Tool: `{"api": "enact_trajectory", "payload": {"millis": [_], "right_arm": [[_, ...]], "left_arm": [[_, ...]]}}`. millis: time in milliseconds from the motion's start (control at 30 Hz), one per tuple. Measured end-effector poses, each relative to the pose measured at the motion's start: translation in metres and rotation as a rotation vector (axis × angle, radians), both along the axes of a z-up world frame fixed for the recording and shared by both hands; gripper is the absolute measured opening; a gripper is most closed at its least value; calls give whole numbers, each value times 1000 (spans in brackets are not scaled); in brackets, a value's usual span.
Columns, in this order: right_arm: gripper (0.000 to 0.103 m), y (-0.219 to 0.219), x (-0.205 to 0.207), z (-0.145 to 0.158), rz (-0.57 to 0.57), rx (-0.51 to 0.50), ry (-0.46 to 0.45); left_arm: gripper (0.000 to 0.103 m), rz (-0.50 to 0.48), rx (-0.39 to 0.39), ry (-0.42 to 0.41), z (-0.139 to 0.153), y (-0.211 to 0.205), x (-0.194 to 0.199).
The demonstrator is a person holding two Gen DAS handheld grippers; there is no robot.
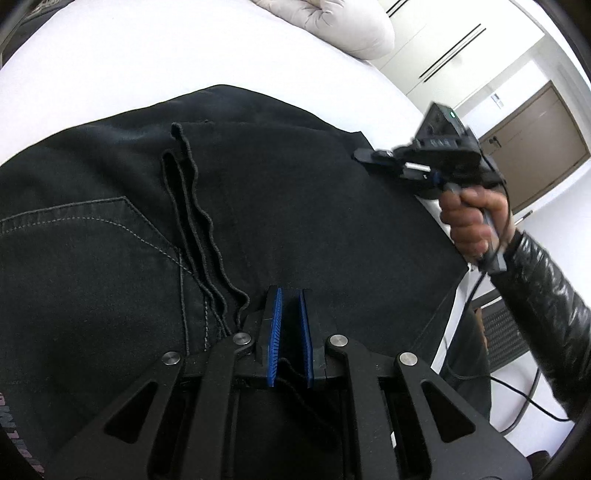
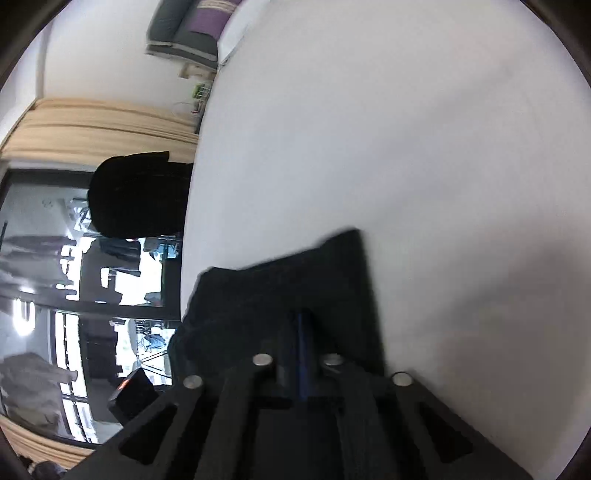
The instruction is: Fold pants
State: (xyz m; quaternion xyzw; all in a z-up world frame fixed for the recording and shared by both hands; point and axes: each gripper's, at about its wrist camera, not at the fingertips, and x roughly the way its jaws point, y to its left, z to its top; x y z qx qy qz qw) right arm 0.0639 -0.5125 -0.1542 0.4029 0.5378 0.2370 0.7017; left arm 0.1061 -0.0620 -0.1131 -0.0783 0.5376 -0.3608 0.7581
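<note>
Black pants (image 1: 277, 206) lie spread on a white bed (image 1: 155, 62), with a stitched pocket at left and a black drawstring (image 1: 199, 229) trailing over the fabric. My left gripper (image 1: 290, 295) hovers low over the pants, its blue pads a narrow gap apart; a drawstring strand lies between their bases. My right gripper (image 1: 360, 155) is shut on the far right corner of the pants. In the right wrist view, my right gripper (image 2: 301, 317) is shut on the black fabric (image 2: 295, 280), which is lifted off the bed (image 2: 406, 147).
A beige pillow (image 1: 332, 26) lies at the far end of the bed. A brown door (image 1: 535, 147) and white wall are at right. In the right wrist view a window (image 2: 74, 295), beige curtain (image 2: 99, 125) and dark garment (image 2: 140, 195) are at left.
</note>
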Motion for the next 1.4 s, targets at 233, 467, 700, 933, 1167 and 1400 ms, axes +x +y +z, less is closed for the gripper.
{"api": "enact_trajectory", "payload": {"millis": [233,467,700,933,1167,1400], "right_arm": [[0,6,-69,20,105,-55,-8],[0,-9,-130,17,16,-26,-5],[0,-5,-136,14,-43,-96,-38],[69,21,-143,73,-154,-64,-173],[60,107,-106,92,-5,57,-256],[44,144,-85,66,-15,138,-180]], "left_arm": [[10,3,-4,-17,6,6,5],[10,9,-2,-36,2,-1,-1],[10,22,25,-89,9,-4,-15],[10,108,23,-210,56,37,-75],[83,426,-114,-108,67,158,-134],[84,746,-362,63,31,243,-156]]}}
